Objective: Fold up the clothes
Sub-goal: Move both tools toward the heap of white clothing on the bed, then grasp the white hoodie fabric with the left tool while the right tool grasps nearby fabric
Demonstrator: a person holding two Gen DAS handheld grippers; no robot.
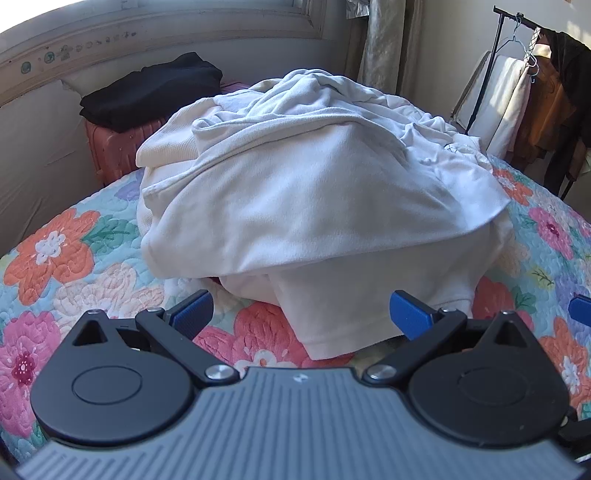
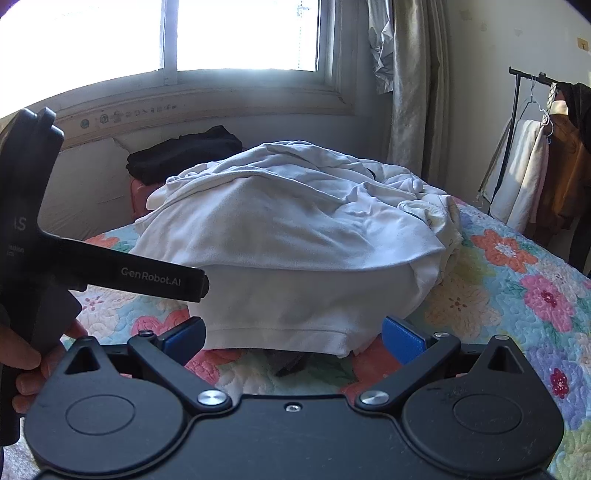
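Both tongs, left (image 1: pixel 301 314) and right (image 2: pixel 293 334), gape wide, empty. White clothes pile (image 1: pixel 314 206) just ahead on bed (image 1: pixel 55 258). Pinch one hem only, not several layers.

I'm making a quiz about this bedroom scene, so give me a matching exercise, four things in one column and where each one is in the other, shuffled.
Things:
1. white clothes pile
2. black folded garment
3. clothes rack
4. window

Places:
A. on the pink suitcase
B. far right, by the wall
C. middle of the floral quilt
D. above the bed, behind everything

Pairs: 1-C, 2-A, 3-B, 4-D
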